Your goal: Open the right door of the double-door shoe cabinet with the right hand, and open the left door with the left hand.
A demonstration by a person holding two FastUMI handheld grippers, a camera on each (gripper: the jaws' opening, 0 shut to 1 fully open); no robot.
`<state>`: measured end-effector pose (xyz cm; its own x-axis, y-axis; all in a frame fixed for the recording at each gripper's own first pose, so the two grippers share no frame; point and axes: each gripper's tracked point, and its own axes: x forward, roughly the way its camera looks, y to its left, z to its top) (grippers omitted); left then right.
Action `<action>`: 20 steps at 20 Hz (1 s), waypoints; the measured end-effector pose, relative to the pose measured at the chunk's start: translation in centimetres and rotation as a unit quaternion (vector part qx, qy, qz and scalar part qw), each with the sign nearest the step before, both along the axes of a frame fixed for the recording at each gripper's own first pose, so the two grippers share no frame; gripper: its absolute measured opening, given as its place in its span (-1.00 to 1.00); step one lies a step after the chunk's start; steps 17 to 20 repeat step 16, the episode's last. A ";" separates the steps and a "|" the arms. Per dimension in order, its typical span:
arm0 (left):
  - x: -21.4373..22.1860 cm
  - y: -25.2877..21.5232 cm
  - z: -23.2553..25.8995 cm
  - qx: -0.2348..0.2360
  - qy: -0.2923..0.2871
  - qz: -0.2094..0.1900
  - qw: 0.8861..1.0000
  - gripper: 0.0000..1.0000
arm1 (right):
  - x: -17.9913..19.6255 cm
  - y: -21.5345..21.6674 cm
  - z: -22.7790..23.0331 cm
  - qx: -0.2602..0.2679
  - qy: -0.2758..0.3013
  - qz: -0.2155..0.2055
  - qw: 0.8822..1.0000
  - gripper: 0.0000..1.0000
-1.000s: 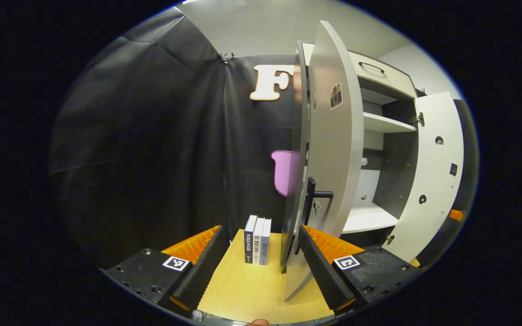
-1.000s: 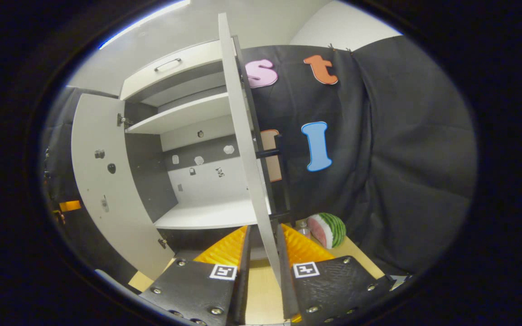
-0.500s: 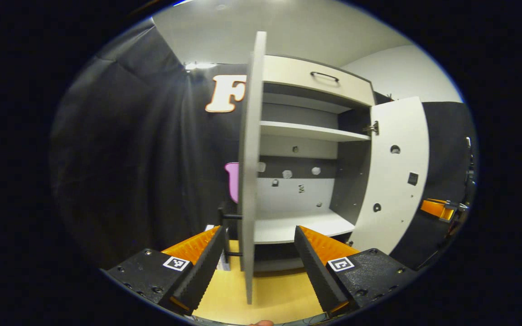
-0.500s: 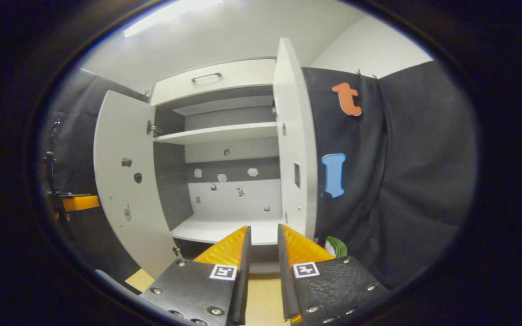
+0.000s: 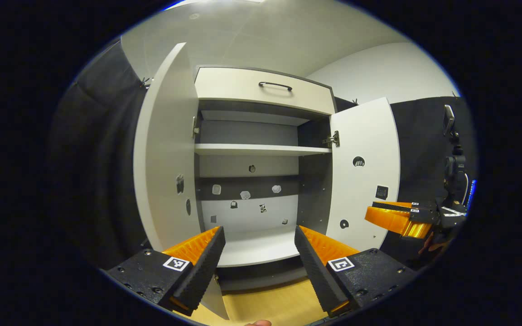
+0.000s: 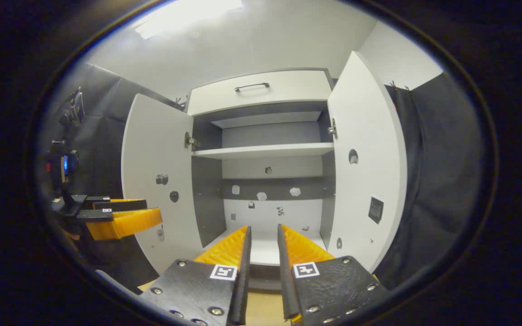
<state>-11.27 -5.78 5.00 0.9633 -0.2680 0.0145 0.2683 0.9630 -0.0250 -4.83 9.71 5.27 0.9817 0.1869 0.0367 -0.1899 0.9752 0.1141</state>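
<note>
Both doors of the cabinet [image 5: 261, 149] stand swung out, and the inside is bare to view.

In the left gripper view, the left gripper [image 5: 257, 260] has its jaws spread wide with nothing between them. Straight ahead of the jaws lies the lower shelf [image 5: 256, 246]; above it is the upper shelf [image 5: 261, 149], and higher still a drawer [image 5: 263, 90] with a dark handle. The left door [image 5: 166, 149] stands just left of the jaws, its lower edge passing behind the left finger. The right door [image 5: 363, 172] stands off to the right of the jaws. Beyond it, further right, the right gripper [image 5: 394, 217] hangs clear of the door. The wooden worktop [image 5: 270, 305] shows below the jaws.

In the right gripper view, the right gripper [image 6: 264, 258] has its jaws drawn narrow, a slim gap between them, gripping nothing. The right door [image 6: 369, 172] is to the jaws' right, the left door [image 6: 157, 176] to their left, with the left gripper [image 6: 123, 217] in front of it.
</note>
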 end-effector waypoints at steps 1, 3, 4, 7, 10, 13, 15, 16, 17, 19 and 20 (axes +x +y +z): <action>0.5 -0.3 0.2 0.003 -0.003 0.002 1.000 0.92 | 0.6 0.4 0.4 -0.002 -0.007 -0.002 1.000 -0.37; 1.2 -0.8 0.7 0.002 -0.008 0.009 1.000 0.89 | 1.0 1.2 1.0 -0.005 -0.013 -0.003 1.000 -0.29; 1.6 -0.9 0.8 0.000 -0.008 0.012 1.000 0.89 | 1.2 1.4 1.1 -0.005 -0.013 -0.004 1.000 -0.29; 2.4 -0.6 0.7 -0.003 -0.007 0.027 1.000 0.89 | 2.0 1.7 1.0 -0.007 -0.012 -0.007 1.000 0.05; 3.0 -0.1 0.6 0.000 -0.011 0.050 0.999 0.91 | 2.7 1.8 0.9 -0.003 -0.007 -0.009 1.000 0.62; 3.3 0.1 0.7 -0.001 -0.020 0.058 0.998 0.91 | 3.4 1.6 0.2 -0.008 0.005 -0.017 1.000 0.99; 3.3 0.0 0.7 0.000 -0.020 0.057 0.998 0.92 | 3.7 1.8 0.1 -0.010 0.008 -0.021 1.000 0.99; 3.4 0.0 0.6 -0.001 -0.019 0.056 0.998 0.92 | 4.0 1.7 -0.2 -0.010 0.010 -0.025 1.000 0.99; 3.4 0.0 0.6 -0.001 -0.019 0.056 0.998 0.92 | 4.0 1.7 -0.2 -0.010 0.010 -0.025 1.000 0.99; 3.4 0.0 0.6 -0.001 -0.019 0.056 0.998 0.92 | 4.0 1.7 -0.2 -0.010 0.010 -0.025 1.000 0.99; 3.4 0.0 0.6 -0.001 -0.019 0.056 0.998 0.92 | 4.0 1.7 -0.2 -0.010 0.010 -0.025 1.000 0.99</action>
